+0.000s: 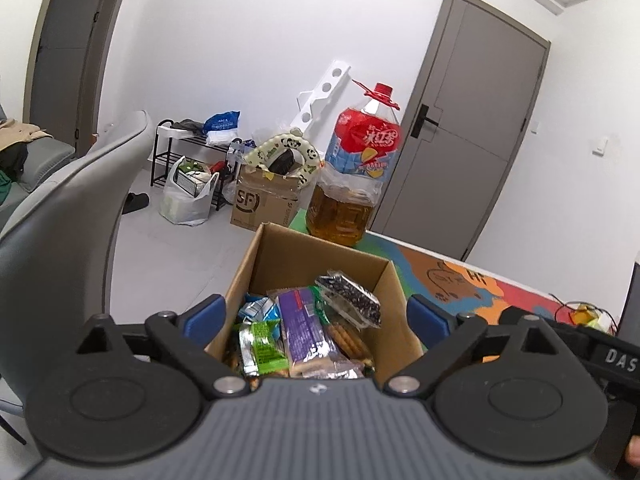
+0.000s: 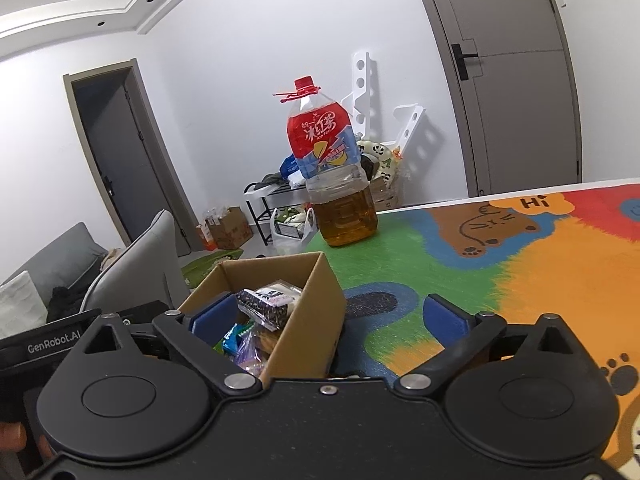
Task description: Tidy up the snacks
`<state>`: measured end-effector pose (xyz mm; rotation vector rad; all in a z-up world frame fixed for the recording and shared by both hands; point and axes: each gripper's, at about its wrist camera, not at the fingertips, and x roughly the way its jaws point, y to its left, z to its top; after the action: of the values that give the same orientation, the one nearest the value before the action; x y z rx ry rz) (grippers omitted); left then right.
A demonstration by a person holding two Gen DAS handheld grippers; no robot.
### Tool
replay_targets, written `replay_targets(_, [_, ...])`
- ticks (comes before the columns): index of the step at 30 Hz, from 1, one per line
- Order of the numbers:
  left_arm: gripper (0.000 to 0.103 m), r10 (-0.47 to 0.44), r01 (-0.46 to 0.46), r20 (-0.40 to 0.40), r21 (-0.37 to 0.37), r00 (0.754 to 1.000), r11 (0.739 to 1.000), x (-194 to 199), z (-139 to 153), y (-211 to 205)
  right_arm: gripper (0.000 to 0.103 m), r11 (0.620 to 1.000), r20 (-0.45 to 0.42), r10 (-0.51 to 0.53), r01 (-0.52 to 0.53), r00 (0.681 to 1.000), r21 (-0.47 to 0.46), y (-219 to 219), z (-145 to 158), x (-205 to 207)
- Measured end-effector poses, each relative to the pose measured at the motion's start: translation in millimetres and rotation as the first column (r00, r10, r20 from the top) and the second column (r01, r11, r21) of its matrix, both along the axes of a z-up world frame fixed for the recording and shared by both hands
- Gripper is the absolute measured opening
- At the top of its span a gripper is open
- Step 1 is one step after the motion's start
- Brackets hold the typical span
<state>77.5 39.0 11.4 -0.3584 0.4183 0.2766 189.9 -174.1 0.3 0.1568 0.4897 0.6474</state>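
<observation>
Colourful table mat [image 2: 520,280]; both grippers [image 1: 316,316] [image 2: 328,316] wide open, empty.

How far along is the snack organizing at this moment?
Done: snack packets sit piled inside the cardboard box on the table mat. In hand: nothing; left gripper and right gripper are open. Left: no loose snacks visible on the mat.

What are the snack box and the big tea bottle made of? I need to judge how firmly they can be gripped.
Snack box: plain brown corrugated cardboard, matte, seen in its thin raw-cut walls. Tea bottle: clear glossy plastic, probably thin, with amber liquid showing through, a printed film label and a red cap.
</observation>
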Motion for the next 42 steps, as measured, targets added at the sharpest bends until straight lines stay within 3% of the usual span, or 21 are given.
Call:
replay_targets(14, [0.102,-0.036,0.037,-0.031,0.034,0.999,0.999,-16,9,-17,0.103,1.000,-0.012,0.018,-0.018,1.000,-0.006,-27,5,-19])
replay_targets(42, [0.102,-0.148,0.154,-0.060,0.119,0.987,0.981,-61,38,-54,0.103,0.998,0.014,0.008,-0.007,1.000,-0.063,-77,31,-71])
